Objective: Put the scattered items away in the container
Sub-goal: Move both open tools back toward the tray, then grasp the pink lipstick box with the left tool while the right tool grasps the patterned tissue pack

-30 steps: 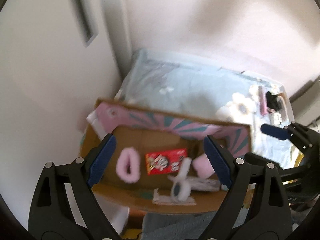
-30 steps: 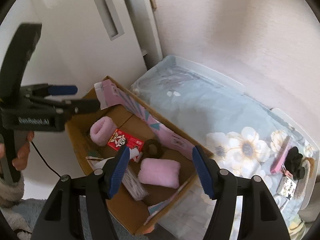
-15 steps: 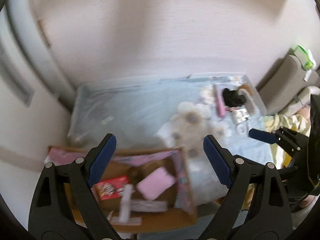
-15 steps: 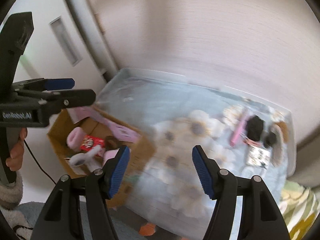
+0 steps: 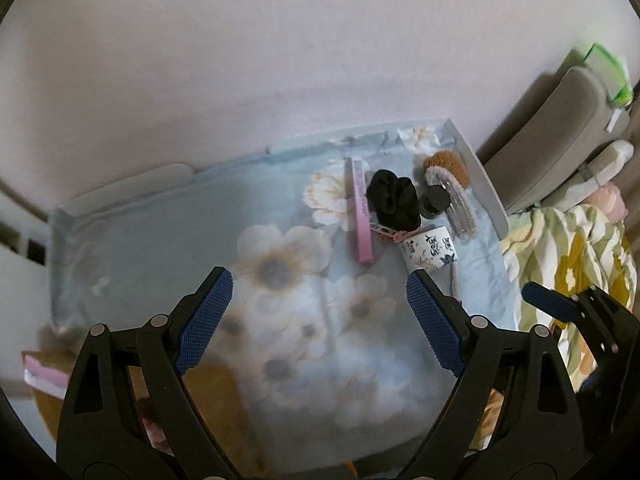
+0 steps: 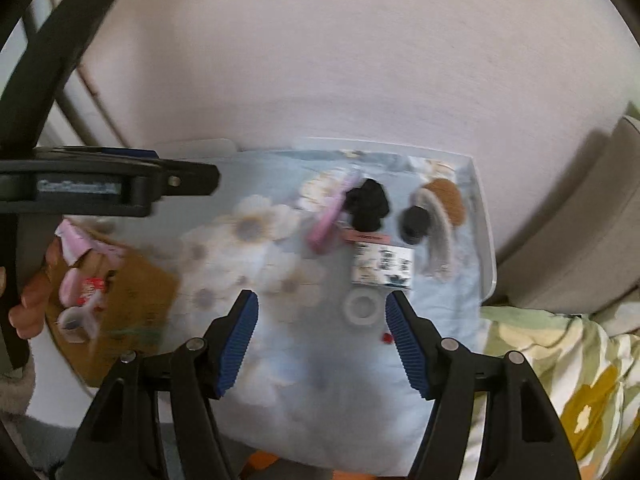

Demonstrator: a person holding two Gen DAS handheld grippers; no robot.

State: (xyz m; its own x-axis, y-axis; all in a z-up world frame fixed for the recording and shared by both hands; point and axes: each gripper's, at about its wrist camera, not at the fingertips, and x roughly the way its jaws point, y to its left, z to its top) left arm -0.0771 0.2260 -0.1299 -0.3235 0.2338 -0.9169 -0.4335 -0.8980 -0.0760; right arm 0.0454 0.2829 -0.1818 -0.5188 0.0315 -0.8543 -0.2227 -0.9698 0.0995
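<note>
Both grippers — left gripper (image 5: pixel 318 316) and right gripper (image 6: pixel 322 338) — hang released, empty. The black scrunchie (image 5: pixel 394 200) lies near the bed's (image 5: pixel 160 240) far right corner — probably soft, light; pinch its bunched middle.

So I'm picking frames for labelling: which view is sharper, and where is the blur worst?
Left wrist view: sharper; the scrunchie and pink stick read clearly, only the box at lower left smears. Right wrist view: motion-blurred throughout, worst on the box and left gripper; both bend edges, fisheye.
</note>
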